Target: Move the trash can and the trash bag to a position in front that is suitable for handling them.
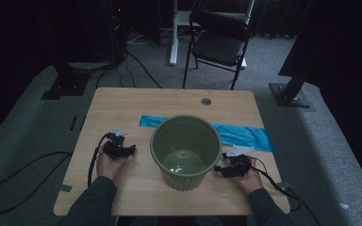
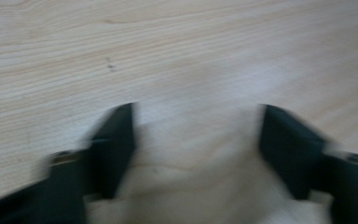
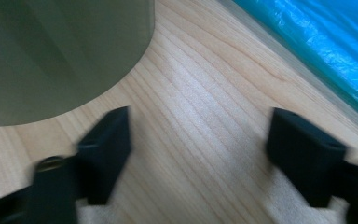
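- Green pot (image 1: 185, 151) standing upright at table centre, mouth open to the ceiling, just in front of the blue tape strip (image 1: 245, 134) (strip running roughly 9 to 3 o'clock).
- Left gripper (image 1: 120, 149) at 9 o'clock of the pot, a little apart from its wall; jaws spread wide, nothing between them but bare table (image 2: 177, 56).
- Right gripper (image 1: 233, 165) at 3 o'clock, close beside the pot's base; jaws also wide apart, gripping nothing.
- In the right gripper view, pot wall (image 3: 60, 56) up at 10 o'clock, tape at 2 o'clock.
- Likely key relation: pot flanked by 2 tools, right one nearer; inward closing from both sides needed.
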Action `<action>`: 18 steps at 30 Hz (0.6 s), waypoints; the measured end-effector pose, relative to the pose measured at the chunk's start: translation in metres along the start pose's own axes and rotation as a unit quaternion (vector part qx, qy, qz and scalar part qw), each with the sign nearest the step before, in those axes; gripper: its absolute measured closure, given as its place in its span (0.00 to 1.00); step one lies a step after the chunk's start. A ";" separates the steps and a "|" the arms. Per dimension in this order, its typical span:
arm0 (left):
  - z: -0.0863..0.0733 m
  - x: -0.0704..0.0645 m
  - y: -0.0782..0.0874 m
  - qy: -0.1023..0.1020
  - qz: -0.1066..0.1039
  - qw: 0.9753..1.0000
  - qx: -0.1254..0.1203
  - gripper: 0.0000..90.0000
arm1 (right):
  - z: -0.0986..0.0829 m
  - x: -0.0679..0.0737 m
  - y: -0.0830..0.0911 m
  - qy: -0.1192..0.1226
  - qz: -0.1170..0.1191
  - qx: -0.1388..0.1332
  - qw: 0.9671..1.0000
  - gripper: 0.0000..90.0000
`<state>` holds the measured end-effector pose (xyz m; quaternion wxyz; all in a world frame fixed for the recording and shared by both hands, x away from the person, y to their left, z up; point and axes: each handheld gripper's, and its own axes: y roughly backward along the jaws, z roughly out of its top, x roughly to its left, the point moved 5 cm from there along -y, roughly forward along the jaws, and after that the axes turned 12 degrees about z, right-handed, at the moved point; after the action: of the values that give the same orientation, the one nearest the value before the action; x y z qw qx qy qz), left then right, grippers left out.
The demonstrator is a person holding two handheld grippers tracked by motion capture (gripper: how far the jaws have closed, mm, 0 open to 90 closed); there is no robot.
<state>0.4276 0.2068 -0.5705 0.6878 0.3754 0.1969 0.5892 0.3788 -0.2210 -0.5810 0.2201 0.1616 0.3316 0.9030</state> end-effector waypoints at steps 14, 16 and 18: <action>0.008 -0.050 0.057 -0.039 -0.138 0.989 -0.045 0.62 | 0.031 0.034 0.009 0.009 0.004 -0.014 1.000 0.58; 0.008 -0.056 0.059 -0.042 -0.143 0.988 -0.048 0.62 | 0.032 0.036 0.009 0.014 -0.004 -0.008 1.000 0.57; 0.006 -0.068 0.065 -0.055 -0.155 0.985 -0.048 0.62 | 0.033 0.038 0.009 0.021 -0.007 -0.005 1.000 0.57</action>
<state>0.3734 0.1415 -0.5292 0.7980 0.3383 0.1860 0.4628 0.3585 -0.1904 -0.5454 0.2202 0.1395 0.3332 0.9061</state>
